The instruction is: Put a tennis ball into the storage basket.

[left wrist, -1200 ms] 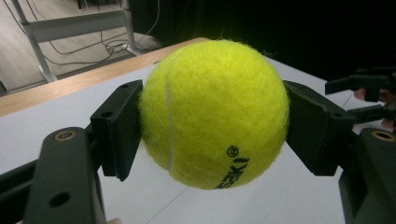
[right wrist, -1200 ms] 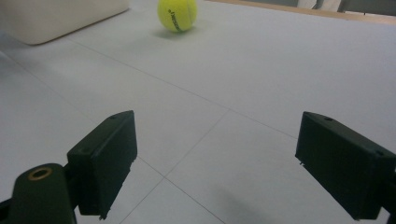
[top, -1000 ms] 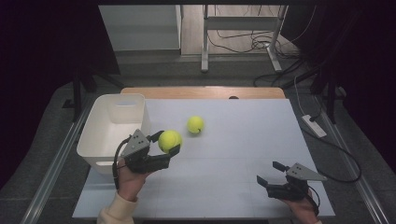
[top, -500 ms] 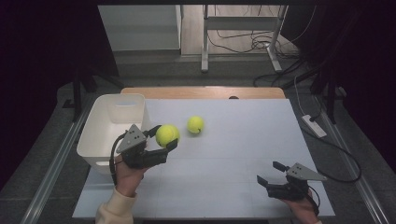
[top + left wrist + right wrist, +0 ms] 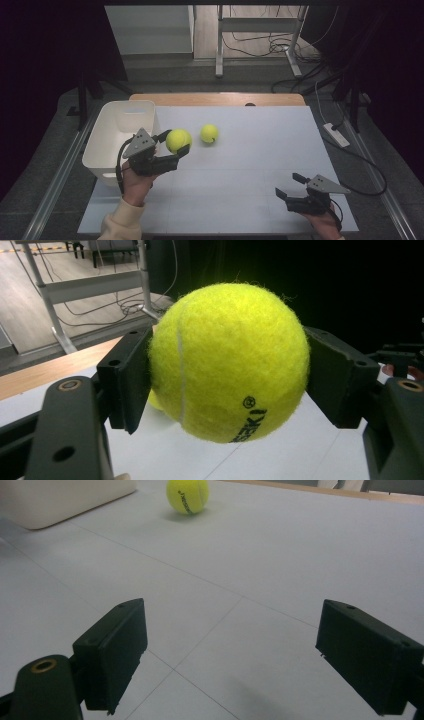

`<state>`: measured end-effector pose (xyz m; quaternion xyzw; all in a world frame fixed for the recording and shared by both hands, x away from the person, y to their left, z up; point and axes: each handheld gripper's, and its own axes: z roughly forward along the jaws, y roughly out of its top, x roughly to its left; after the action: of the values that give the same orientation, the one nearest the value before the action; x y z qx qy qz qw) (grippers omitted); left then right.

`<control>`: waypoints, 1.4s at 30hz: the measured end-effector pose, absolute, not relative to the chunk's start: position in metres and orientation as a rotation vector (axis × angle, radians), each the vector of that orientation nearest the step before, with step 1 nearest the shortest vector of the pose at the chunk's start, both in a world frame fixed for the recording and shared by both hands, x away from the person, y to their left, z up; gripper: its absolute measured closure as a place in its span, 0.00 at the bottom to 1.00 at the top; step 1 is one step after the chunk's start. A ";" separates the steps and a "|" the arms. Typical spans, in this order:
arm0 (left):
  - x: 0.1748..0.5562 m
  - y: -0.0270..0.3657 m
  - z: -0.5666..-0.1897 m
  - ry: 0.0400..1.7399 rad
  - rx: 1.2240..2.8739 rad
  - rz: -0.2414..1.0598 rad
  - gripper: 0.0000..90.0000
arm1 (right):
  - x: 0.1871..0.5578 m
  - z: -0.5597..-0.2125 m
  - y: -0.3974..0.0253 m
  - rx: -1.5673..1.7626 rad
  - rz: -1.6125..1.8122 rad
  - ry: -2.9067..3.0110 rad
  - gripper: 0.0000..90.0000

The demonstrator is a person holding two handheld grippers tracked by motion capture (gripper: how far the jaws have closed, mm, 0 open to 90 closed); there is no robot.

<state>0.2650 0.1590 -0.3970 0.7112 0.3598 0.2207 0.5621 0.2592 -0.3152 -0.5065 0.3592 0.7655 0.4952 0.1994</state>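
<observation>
We hold the fuzzy yellow-green tennis ball [image 5: 227,362] clamped between the two black jaws of our left tongs [image 5: 172,142], lifted clear of the pale grey surface [image 5: 250,165]. Over the last second the ball has crept leftward and slightly up — from roughly level with the bin's near corner to just beside the rim of the white plastic bin [image 5: 102,145], though not yet over its opening. We read this as the carry phase: the ball is picked and on its way to the bin, with the drop not yet made.

The second yellow-green tennis ball [image 5: 209,133] lies where it was, resting on the surface just to the right of the held one — untouched, and likely next in line.

Our right tongs [image 5: 294,185] have not moved; they rest low at the near right of the surface, jaws spread wide with nothing between them, facing the loose ball from well apart.
</observation>
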 end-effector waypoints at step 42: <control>0.288 0.195 -0.382 0.968 1.644 0.570 0.30 | 0.259 -0.505 -0.316 0.998 1.386 2.125 0.15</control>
<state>0.2876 0.1946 -0.3816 0.6926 0.4079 0.2403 0.5442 0.2590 -0.3159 -0.5050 0.3583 0.7627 0.4974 0.2062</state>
